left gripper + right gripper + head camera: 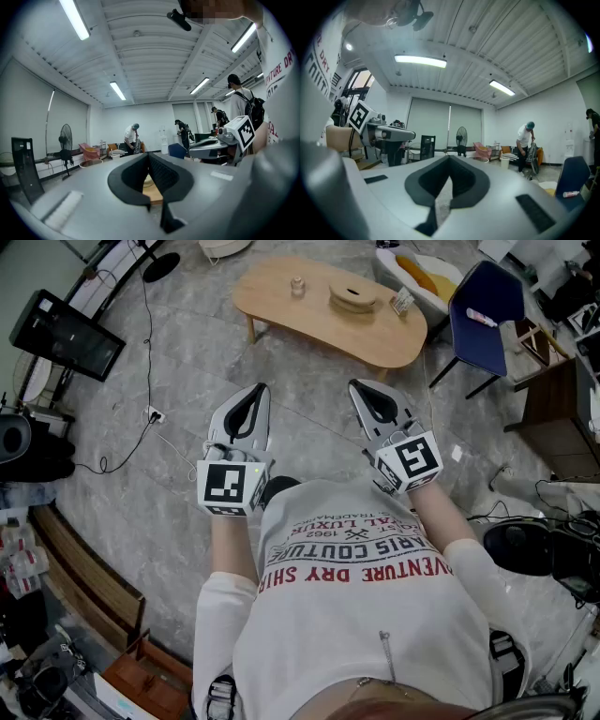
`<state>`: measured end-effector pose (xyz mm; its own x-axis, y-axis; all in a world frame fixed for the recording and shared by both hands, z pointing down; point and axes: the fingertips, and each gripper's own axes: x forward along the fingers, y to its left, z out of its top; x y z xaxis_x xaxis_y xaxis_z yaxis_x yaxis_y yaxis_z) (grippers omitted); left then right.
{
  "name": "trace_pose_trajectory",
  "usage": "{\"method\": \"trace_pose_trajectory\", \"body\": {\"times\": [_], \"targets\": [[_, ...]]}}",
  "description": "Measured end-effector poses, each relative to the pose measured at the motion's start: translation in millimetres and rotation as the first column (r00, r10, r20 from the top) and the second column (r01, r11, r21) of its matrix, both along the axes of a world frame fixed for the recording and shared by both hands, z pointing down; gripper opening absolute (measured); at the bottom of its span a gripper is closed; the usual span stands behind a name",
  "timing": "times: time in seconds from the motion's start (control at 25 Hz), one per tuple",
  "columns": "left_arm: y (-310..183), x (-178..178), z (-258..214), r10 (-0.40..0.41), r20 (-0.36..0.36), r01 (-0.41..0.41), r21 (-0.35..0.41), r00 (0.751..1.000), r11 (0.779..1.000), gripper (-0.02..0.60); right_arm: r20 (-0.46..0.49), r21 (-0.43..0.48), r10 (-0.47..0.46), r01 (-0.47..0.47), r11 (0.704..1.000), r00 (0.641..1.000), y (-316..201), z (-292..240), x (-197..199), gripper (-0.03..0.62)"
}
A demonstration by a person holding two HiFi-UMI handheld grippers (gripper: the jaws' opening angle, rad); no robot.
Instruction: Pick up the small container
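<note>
Left hand-held gripper (pixel 259 390) pressed together, level, pinching nothing. Right hand-held gripper (pixel 362 387) likewise pressed together, near the left one, both held out in front of the white printed shirt (pixel 366 615). Small container (pixel 297 285) upright on the wooden surface (pixel 281 310), well apart from both, ahead across grey floor (pixel 187 362). On same surface: round wooden box (pixel 353 298) near the container's right, card-like item (pixel 403 302) further right, too small to tell. Blue chair (pixel 483 301) at the surface's right end, white object (pixel 480 318) on its seat. Black cable (pixel 148 343) and socket strip (pixel 155 414) on floor at left. Monitor (pixel 66 334) far left. Person (pixel 132 138) standing at the room's far side.
</note>
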<state>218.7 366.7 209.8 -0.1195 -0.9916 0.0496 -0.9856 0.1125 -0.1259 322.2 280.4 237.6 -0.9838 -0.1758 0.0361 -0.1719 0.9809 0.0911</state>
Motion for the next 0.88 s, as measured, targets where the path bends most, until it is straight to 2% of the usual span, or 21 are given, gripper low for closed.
{"method": "trace_pose_trajectory", "body": {"times": [0.48,0.72,0.76,0.8,0.84,0.88], "targets": [[-6,7,7,0.012,-0.014,-0.012,-0.015,1.0,1.0,0.011,-0.007,-0.034,-0.01,0.01,0.999,1.0,-3,8,2,-0.005],[-16,14,11,0.044,-0.054,-0.045,-0.01,0.998,0.999,0.018,0.01,-0.102,-0.011,0.012,0.995,1.0,-13,13,3,-0.003],[-19,14,12,0.053,-0.07,-0.053,0.0,0.996,0.999,0.073,0.011,-0.103,-0.011,0.012,0.995,1.0,-15,14,3,-0.005],[-23,14,13,0.056,-0.086,-0.055,0.009,0.995,0.998,0.235,0.011,-0.102,-0.013,0.014,0.995,1.0,-17,14,2,-0.005],[-27,13,15,0.051,-0.095,-0.05,0.012,0.994,0.999,0.348,0.009,-0.1,-0.017,0.018,0.995,1.0,-19,15,2,-0.003],[-29,10,17,0.038,-0.099,-0.037,0.007,0.994,0.999,0.351,0.005,-0.1,-0.021,0.021,0.995,1.0,-21,16,1,-0.003]]}}
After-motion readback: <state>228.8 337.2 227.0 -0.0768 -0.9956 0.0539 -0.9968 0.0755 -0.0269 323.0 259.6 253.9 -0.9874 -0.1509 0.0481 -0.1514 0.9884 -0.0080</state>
